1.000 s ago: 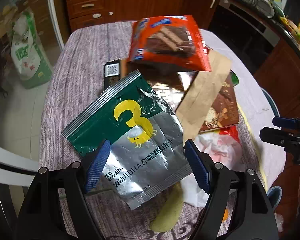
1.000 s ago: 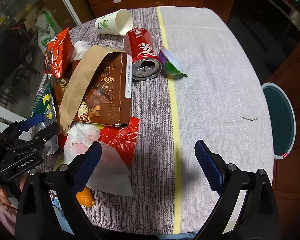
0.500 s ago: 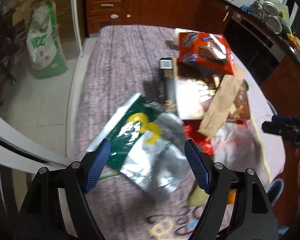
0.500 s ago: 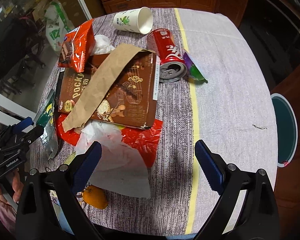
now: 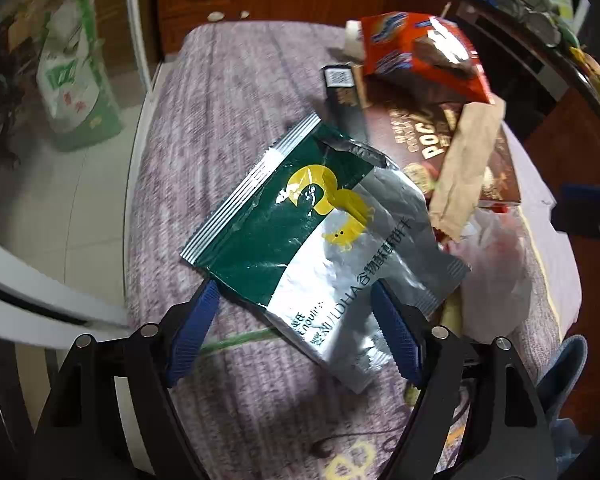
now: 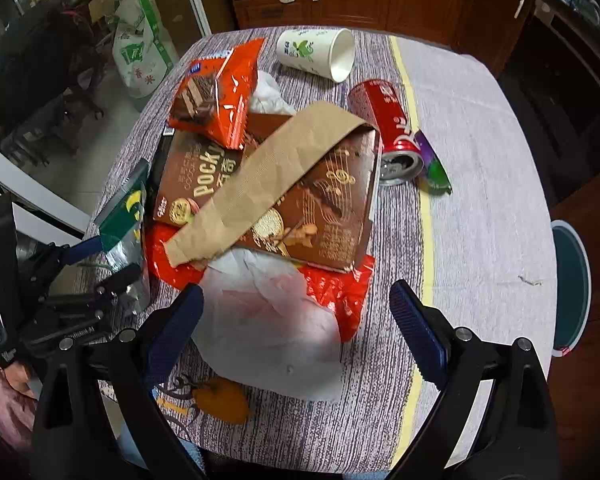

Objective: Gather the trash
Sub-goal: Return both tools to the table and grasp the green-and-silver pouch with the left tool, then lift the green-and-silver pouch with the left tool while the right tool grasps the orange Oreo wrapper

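In the left wrist view, our left gripper [image 5: 296, 332] has just been narrowing, jaws still apart around one green-and-silver pouch [image 5: 320, 240] marked "3" and "DHA", mid-frame. In the right wrist view, our right gripper [image 6: 296, 336] stands spread over one "POCKY" box [image 6: 284, 196], one red can [image 6: 388, 128] and one paper cup [image 6: 316, 56].

Left gripper [image 5: 296, 332] fingers just narrowing, right gripper [image 6: 296, 324] fingers wide apart.

Foil packet [image 5: 316, 236]: dark green and silver, yellow "3". Snack bag [image 6: 220, 96]: orange-red. Pocky box [image 6: 284, 200]: brown, gold music notes. Paper strip [image 6: 268, 176]: plain tan. Can [image 6: 388, 128]: red. Cup [image 6: 316, 56]: white, green print. Tablecloth [image 6: 480, 184]: grey-purple weave, yellow stripe.
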